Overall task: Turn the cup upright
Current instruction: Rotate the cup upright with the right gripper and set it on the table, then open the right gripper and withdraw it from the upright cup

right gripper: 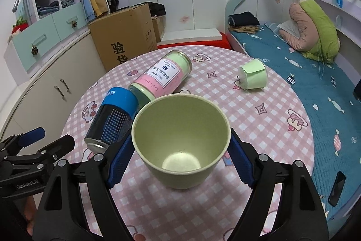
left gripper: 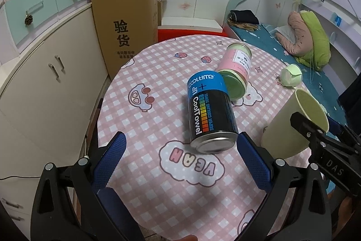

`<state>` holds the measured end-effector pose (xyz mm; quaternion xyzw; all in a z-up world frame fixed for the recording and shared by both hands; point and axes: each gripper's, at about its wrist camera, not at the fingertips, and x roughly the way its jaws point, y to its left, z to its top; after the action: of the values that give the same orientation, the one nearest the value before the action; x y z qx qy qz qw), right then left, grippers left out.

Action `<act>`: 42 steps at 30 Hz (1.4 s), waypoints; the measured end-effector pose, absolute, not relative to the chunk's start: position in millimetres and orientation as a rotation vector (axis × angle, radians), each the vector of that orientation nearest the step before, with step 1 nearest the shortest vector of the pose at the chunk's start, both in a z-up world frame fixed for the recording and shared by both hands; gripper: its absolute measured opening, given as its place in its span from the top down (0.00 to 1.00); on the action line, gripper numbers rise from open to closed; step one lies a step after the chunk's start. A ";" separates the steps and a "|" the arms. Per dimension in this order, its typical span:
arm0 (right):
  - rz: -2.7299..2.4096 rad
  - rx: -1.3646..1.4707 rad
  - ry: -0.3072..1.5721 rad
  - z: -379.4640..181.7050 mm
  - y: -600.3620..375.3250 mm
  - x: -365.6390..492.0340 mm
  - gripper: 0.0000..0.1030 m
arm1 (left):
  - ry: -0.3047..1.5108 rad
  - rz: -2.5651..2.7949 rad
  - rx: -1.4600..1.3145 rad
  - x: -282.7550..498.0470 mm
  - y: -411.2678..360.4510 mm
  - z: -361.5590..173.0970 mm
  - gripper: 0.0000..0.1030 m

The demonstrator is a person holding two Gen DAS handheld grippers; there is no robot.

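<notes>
A pale green cup (right gripper: 180,143) stands nearly upright on the pink checked round table (right gripper: 259,128), mouth up and tilted slightly. My right gripper (right gripper: 178,162) has its blue pads against both sides of the cup and is shut on it. In the left wrist view the cup (left gripper: 291,125) shows at the right with the right gripper's fingers on it. My left gripper (left gripper: 180,162) is open and empty, above the table's near edge, just in front of a lying can.
A black and blue CoolTowel can (left gripper: 208,112) lies on its side mid-table, touching a pink and green jar (left gripper: 237,69) also on its side. A small green paper cup (right gripper: 253,76) lies tipped at the far right. A bed is to the right, cabinets and a cardboard box to the left.
</notes>
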<state>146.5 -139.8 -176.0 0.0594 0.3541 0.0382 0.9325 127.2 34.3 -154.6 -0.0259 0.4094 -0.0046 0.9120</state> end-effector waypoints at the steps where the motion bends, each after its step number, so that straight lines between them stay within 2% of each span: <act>1: 0.080 0.123 0.724 -175.6 -138.7 145.2 0.22 | 0.843 -0.010 -0.053 125.9 34.3 -153.5 0.08; 3: 0.088 0.126 0.723 -174.5 -137.7 141.6 0.21 | 0.836 -0.008 -0.052 122.1 34.3 -151.2 0.08; 6: 0.091 0.122 0.698 -168.5 -136.5 134.8 0.13 | 0.828 -0.008 -0.053 116.4 35.4 -147.5 0.08; 25: 0.071 0.110 0.577 -117.2 -137.6 75.3 0.11 | 0.732 -0.014 -0.038 70.9 34.3 -111.5 0.08; 42: 0.048 0.071 0.398 -50.9 -132.6 -4.5 0.06 | 0.516 0.014 0.011 11.5 28.6 -57.1 0.08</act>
<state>-4.5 -132.6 -50.9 0.0353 0.1978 0.0238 0.9793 11.5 28.6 -57.1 0.0057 0.2549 0.0071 0.9669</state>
